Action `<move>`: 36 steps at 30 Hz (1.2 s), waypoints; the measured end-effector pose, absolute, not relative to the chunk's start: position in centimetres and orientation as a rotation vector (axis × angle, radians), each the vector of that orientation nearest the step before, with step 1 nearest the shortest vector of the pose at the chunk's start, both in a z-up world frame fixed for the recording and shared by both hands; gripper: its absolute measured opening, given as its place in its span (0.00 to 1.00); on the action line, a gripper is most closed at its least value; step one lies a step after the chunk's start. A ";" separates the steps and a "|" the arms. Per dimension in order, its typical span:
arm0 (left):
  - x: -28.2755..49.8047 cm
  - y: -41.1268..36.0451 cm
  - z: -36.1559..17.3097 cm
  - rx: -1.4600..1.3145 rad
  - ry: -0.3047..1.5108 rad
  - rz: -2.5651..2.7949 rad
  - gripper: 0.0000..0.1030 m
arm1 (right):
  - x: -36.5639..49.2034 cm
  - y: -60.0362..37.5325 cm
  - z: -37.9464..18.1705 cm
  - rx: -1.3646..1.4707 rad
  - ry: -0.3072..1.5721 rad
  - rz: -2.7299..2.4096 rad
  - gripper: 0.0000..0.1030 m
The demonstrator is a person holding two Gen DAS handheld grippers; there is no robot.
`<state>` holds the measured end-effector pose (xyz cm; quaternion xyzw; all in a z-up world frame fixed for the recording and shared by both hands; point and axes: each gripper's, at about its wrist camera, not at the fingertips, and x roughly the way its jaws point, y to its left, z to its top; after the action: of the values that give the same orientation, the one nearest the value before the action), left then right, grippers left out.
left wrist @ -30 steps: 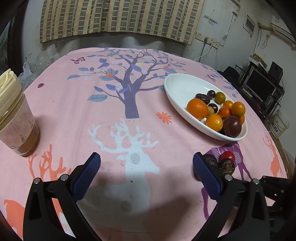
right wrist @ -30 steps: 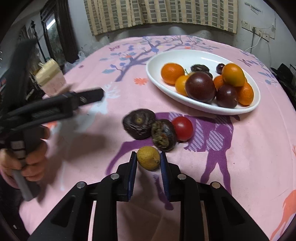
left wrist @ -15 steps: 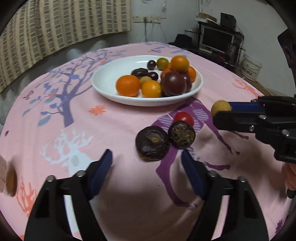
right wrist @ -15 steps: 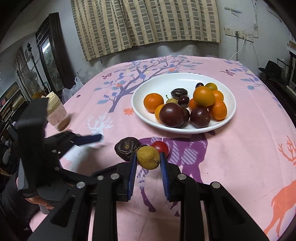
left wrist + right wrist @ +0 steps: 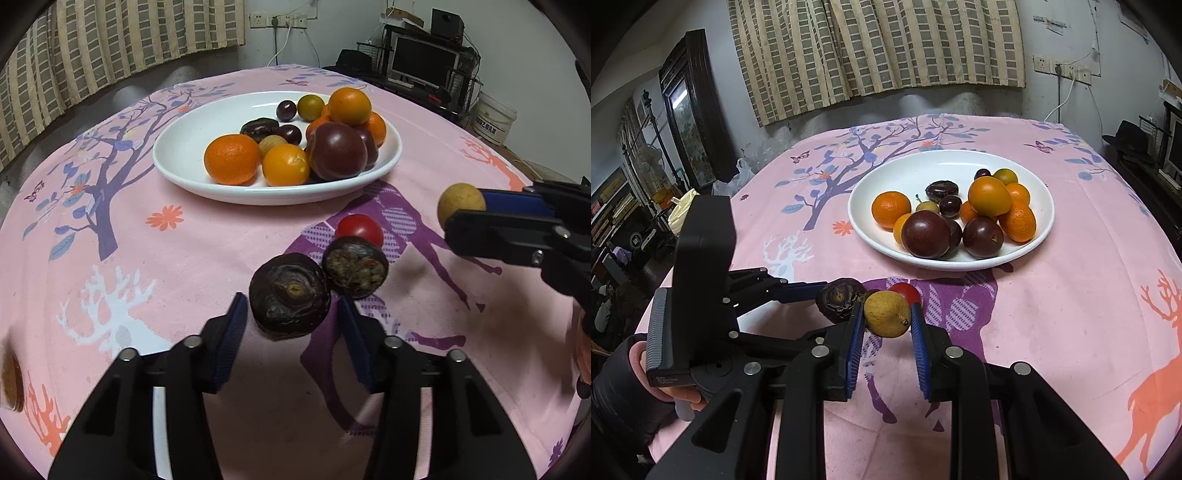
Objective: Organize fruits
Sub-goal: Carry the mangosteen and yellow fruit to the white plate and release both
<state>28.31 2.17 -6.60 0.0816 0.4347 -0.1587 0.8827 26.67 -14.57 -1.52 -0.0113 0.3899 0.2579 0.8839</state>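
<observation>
A wrinkled dark passion fruit (image 5: 290, 295) lies on the pink tablecloth between the fingertips of my left gripper (image 5: 291, 308). Its jaws are closing, and a thin gap still shows on each side of the fruit. A second dark fruit (image 5: 354, 271) touches it, with a red tomato (image 5: 359, 229) just behind. My right gripper (image 5: 887, 308) is shut on a small yellow fruit (image 5: 886, 314) and holds it above the cloth; the same yellow fruit (image 5: 461, 203) shows at the right in the left wrist view. The white plate (image 5: 923, 166) holds several oranges and dark plums.
A cream-lidded cup (image 5: 681, 210) stands near the table's left edge, behind the left gripper's body. A hand in a dark sleeve (image 5: 624, 391) grips that tool. A monitor and shelves (image 5: 421, 66) stand beyond the table's far right. Bare cloth lies between plate and loose fruits.
My left gripper swung across to the loose dark fruits and narrowed its jaws around the wrinkled one. The right gripper lifted the yellow fruit slightly off the cloth.
</observation>
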 end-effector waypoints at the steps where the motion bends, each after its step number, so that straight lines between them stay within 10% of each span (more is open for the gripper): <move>1: 28.2 2.1 -6.6 0.178 0.902 -0.324 0.41 | 26.7 -14.6 -1.5 -0.022 0.809 0.532 0.25; 23: 41.0 2.3 0.7 0.029 0.782 -0.177 0.41 | 39.3 -16.1 0.0 0.136 0.690 0.460 0.26; 28: 40.2 3.6 1.6 0.005 0.714 -0.074 0.86 | 39.1 -16.6 0.3 0.149 0.690 0.505 0.36; 36: 33.6 7.1 2.5 -0.082 0.700 -0.010 0.95 | 34.7 -15.7 0.9 0.114 0.788 0.581 0.38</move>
<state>33.63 7.10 2.50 -0.0400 0.3429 -0.0048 0.9385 34.66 -15.75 0.95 0.0545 0.3784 0.2788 0.8810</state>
